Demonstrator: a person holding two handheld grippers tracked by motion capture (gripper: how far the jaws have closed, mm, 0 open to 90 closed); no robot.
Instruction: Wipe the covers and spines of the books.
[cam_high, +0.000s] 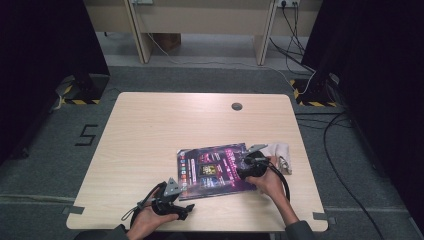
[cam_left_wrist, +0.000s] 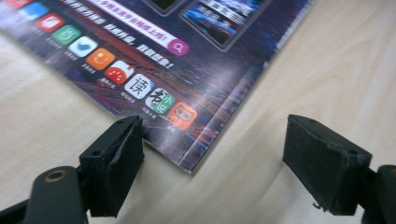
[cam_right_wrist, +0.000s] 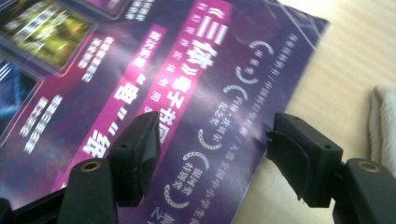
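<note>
Your left gripper (cam_left_wrist: 212, 154) holds its blocky black foam-faced jaws wide, empty, around the glossy purple magazine's (cam_left_wrist: 154, 60) sharp corner. Your right gripper (cam_right_wrist: 212, 154) gapes equally, gripping nothing, above that flat magazine on the pale woodgrain table (cam_high: 150, 130), beside a soft white cloth (cam_high: 277, 150).

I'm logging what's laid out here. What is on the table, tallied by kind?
Purple magazine: 1
Whitish cloth: 1
Round dark grommet in the table: 1
Total: 3
</note>
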